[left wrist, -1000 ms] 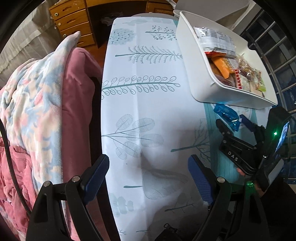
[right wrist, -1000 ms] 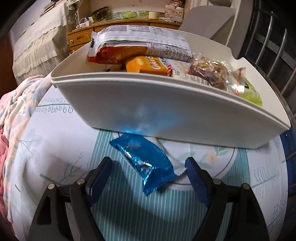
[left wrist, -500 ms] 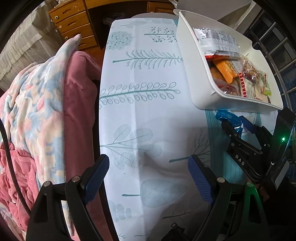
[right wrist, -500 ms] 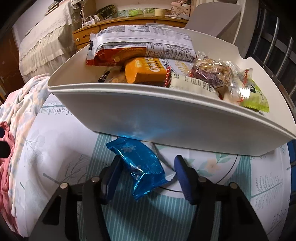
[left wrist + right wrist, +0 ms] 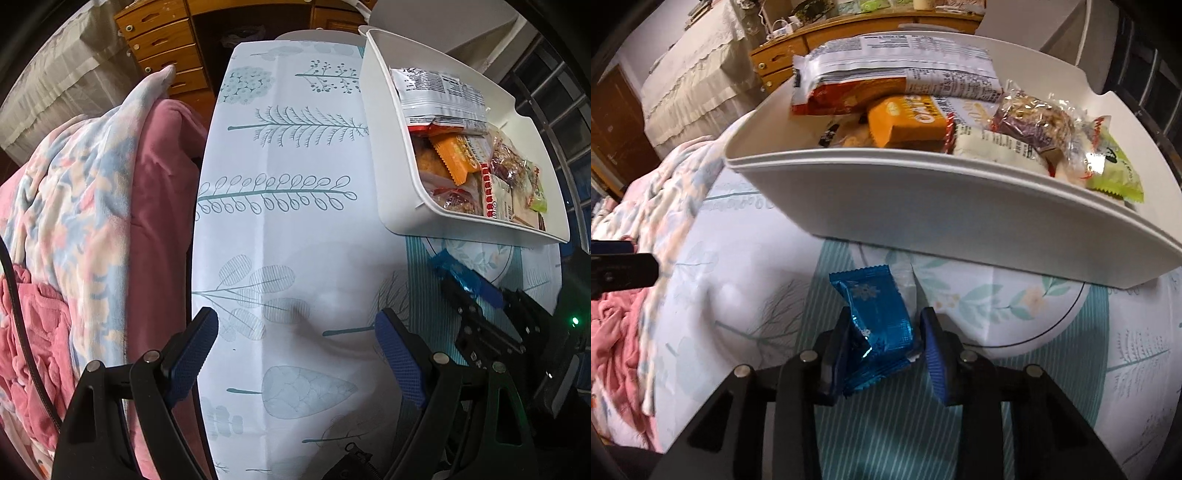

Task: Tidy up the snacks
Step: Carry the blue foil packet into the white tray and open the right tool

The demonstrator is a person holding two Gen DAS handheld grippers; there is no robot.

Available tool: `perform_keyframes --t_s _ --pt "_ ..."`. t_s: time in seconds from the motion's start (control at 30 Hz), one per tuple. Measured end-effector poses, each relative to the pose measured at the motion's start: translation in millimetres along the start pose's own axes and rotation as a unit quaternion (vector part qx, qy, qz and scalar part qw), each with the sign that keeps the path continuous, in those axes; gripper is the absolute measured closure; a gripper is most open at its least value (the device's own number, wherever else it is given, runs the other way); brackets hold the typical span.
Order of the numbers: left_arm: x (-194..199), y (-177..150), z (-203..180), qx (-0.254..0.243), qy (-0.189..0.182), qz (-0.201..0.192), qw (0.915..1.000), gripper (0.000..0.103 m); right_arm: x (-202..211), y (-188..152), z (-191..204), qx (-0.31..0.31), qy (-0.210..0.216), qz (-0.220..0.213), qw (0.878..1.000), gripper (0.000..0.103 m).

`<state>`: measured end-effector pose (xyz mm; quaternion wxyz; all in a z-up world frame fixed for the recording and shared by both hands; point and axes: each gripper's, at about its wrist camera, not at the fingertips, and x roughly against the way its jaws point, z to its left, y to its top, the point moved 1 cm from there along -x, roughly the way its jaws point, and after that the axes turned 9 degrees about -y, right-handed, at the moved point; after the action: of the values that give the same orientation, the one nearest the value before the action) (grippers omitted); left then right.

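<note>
A blue foil snack packet lies on the leaf-print tablecloth just in front of the white bin. My right gripper is closing its jaws on it, and both blue pads press its crumpled sides. The bin holds several snack packs, among them an orange bar and a green pack. In the left wrist view the bin stands at the right, with the right gripper and the blue packet below it. My left gripper hangs open over bare cloth, holding nothing.
Pink and pastel blankets are piled along the table's left edge. Wooden drawers stand beyond the table's far end. Dark window bars run behind the bin. A bed with a beige cover lies at the back left.
The right gripper's jaws have closed in from wide apart onto the blue packet, which now stands crumpled between the pads. The left gripper has drifted slightly and stays open.
</note>
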<state>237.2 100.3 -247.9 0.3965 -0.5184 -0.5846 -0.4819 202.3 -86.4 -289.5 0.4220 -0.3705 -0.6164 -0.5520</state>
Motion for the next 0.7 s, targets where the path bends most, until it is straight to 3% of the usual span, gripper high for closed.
perform_keyframes --t_s 0.37,0.7 --pt "-2.0 -1.9 3.5 0.039 0.015 -0.010 0.9991 0.017 62.2 15.9 -10.8 0.023 0.077 -0.035 0.996 0.067" --pt "0.3 12.6 -4.6 0.067 -0.031 -0.065 0.9952 0.017 108.4 57.0 -31.9 0.020 0.097 -0.124 0.987 0.067"
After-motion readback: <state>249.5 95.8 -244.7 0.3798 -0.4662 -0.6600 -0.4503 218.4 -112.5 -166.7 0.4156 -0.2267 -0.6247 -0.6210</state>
